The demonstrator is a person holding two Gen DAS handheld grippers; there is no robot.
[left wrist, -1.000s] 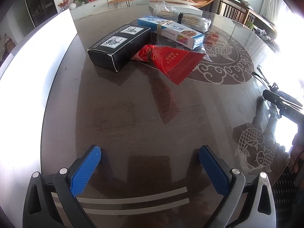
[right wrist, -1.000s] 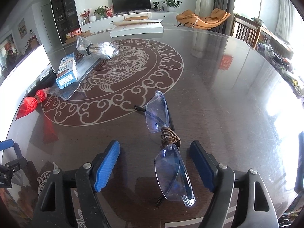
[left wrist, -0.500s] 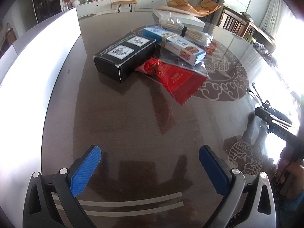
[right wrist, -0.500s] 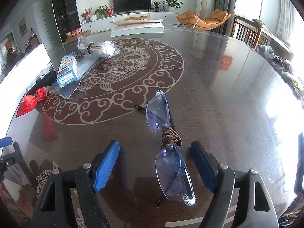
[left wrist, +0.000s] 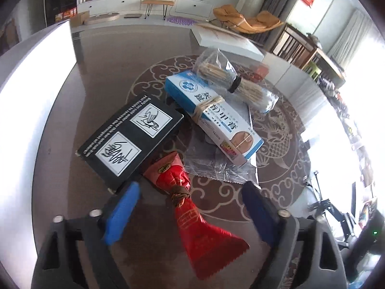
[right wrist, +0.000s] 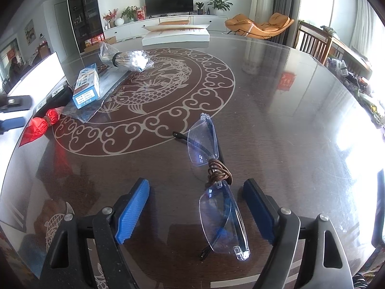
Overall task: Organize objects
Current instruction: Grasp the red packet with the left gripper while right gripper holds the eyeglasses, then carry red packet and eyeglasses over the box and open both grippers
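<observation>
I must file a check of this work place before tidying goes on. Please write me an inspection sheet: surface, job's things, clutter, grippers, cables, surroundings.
Surface: dark glossy round table with pale fish and cloud pattern.
Job's things: red foil pouch tied at the neck; black box; blue and white box lying on a clear plastic bag; bagged bundle of sticks; clear glasses with brown cord round the bridge.
Clutter: flat white box at the far edge.
Grippers: left gripper closing, pouch between the jaws, pads not touching it; right gripper opening, glasses between the jaws, untouched.
Cables: nothing seen.
Surroundings: television, plants, orange lounge chair.
</observation>
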